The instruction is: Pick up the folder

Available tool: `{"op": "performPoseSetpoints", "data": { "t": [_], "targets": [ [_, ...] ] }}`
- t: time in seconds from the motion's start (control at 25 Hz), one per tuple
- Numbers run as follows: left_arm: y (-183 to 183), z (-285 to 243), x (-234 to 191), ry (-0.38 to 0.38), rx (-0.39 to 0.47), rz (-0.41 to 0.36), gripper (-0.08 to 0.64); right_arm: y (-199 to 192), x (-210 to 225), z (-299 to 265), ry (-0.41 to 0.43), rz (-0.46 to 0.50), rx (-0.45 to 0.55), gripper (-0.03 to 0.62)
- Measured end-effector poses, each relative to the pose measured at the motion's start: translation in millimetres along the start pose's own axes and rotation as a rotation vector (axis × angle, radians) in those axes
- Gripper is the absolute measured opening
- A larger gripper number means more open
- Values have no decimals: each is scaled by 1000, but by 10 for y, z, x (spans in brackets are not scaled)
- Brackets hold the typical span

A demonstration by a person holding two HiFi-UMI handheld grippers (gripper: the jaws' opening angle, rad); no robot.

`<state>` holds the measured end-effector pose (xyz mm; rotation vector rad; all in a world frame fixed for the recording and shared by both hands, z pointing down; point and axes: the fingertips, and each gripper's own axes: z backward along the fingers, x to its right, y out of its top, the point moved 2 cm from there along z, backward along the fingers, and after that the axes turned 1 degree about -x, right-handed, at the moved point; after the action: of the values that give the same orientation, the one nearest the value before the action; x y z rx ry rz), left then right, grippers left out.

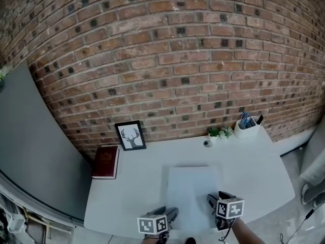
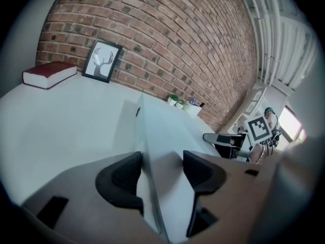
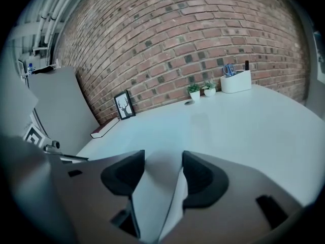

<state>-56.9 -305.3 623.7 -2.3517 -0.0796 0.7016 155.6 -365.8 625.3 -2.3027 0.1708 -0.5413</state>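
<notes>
One folder (image 1: 193, 189) lies flat on the white table (image 1: 137, 187), near the table's front edge, a thin, pale, blue-white rectangle with no print to be made out, barely darker than the tabletop. Its near edge sits between the two tongs: the left gripper (image 1: 170, 214) at the folder's 7 o'clock corner, the right gripper (image 1: 214, 201) at its 5 o'clock corner. In the left gripper view the jaws stand apart, with the folder's thin side edge running up between them, close along the left jaw, and its pale face filling the rest of the gap. In the right gripper view the jaws also stand apart around the folder, where a whiter strip of it shows along the right jaw; neither pair is seen pressing it. From the folder, a dark red book (image 1: 105, 161) lies at 10 o'clock, a framed deer picture (image 1: 131, 135) at 11 o'clock against the brick wall (image 1: 167, 60), and two small plants (image 1: 220, 132) and a white pen holder (image 1: 247, 128) at 1 o'clock.
</notes>
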Motion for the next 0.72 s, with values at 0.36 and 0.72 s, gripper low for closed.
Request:
{"op": "performPoseSetpoints", "data": {
  "t": [0.36,0.72],
  "targets": [
    [202,222,78,15,73,-72,255,229,-182,162,-4,-10,110,236],
    [718,704,155,47,290,-147,255,910,-643,405,51,76,295,235]
  ]
}}
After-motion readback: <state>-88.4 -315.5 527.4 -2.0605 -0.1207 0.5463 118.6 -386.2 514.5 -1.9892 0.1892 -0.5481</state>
